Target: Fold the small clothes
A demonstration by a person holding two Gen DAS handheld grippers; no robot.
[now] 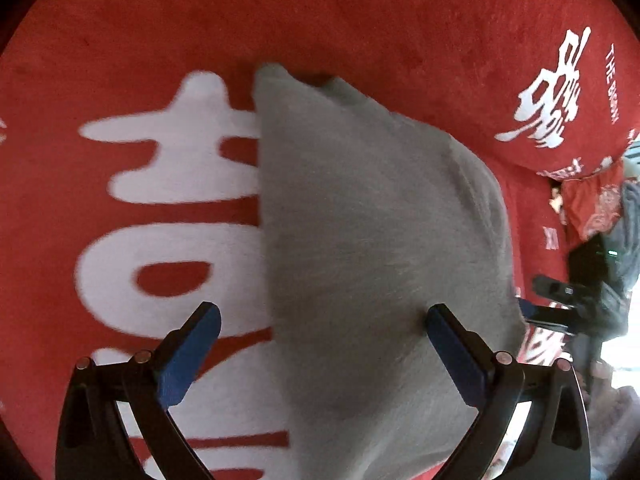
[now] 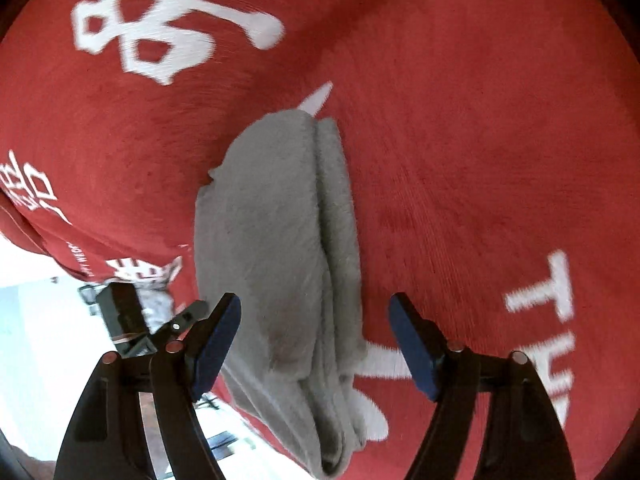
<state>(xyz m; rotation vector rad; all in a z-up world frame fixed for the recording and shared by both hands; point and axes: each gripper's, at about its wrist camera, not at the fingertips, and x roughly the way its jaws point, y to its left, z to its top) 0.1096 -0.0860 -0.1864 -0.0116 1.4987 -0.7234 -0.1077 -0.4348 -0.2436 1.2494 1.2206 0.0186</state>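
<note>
A red cloth with white lettering (image 1: 360,20) covers the worktop. On it lies the folded grey garment (image 2: 276,240). The left gripper (image 1: 320,332) and right gripper (image 2: 316,328) hover above it, jaws wide and empty; snagging only the top layer would undo the fold.

Grey garment (image 1: 380,240) is soft, matt, fuzzy knit cloth; red cover (image 1: 360,20) under it is matt, short-napped fabric with white print; gripper fingers (image 2: 216,340) carry matt blue pads.
</note>
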